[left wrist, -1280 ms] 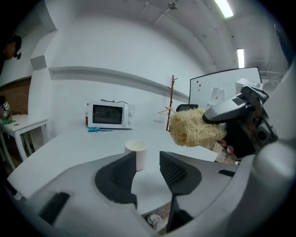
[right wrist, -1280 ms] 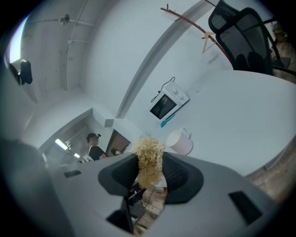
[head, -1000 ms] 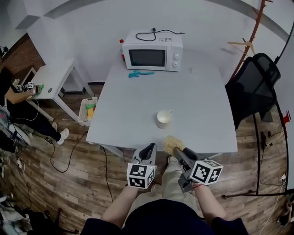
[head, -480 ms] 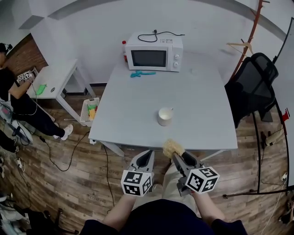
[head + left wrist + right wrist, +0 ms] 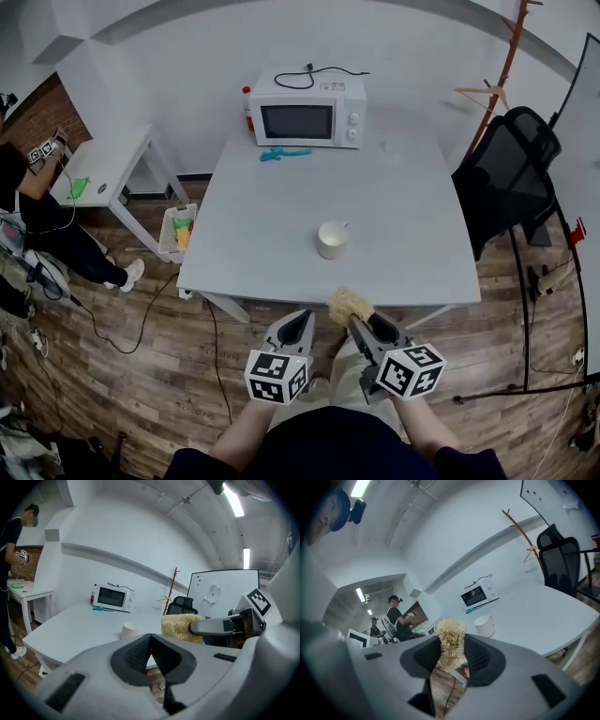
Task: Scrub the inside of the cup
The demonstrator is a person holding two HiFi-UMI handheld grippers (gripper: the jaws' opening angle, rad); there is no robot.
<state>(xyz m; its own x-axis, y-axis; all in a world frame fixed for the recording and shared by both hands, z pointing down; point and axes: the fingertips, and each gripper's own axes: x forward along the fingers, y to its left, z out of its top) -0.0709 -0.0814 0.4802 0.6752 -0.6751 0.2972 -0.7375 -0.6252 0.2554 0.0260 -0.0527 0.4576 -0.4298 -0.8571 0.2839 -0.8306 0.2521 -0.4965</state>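
Note:
A white cup [image 5: 332,239] with a handle stands upright on the pale grey table [image 5: 281,216], toward its near edge. The cup also shows in the left gripper view [image 5: 129,631] and the right gripper view [image 5: 484,626]. My right gripper [image 5: 354,318] is shut on a straw-coloured loofah scrubber [image 5: 348,304], held in the air just off the table's near edge; the scrubber fills the jaws [image 5: 451,642]. Beside it, my left gripper [image 5: 299,322] is shut with nothing in it [image 5: 150,650]. Both are short of the cup.
A white microwave [image 5: 305,108] stands at the table's far end with a teal tool [image 5: 284,153] in front of it. A black office chair [image 5: 511,178] is at the right. At left are a small white desk [image 5: 94,169], a bin [image 5: 178,230] and a person [image 5: 28,216].
Both grippers have drawn slightly toward me and closer together, the right one still carrying the scrubber. The person at the left has shifted position.

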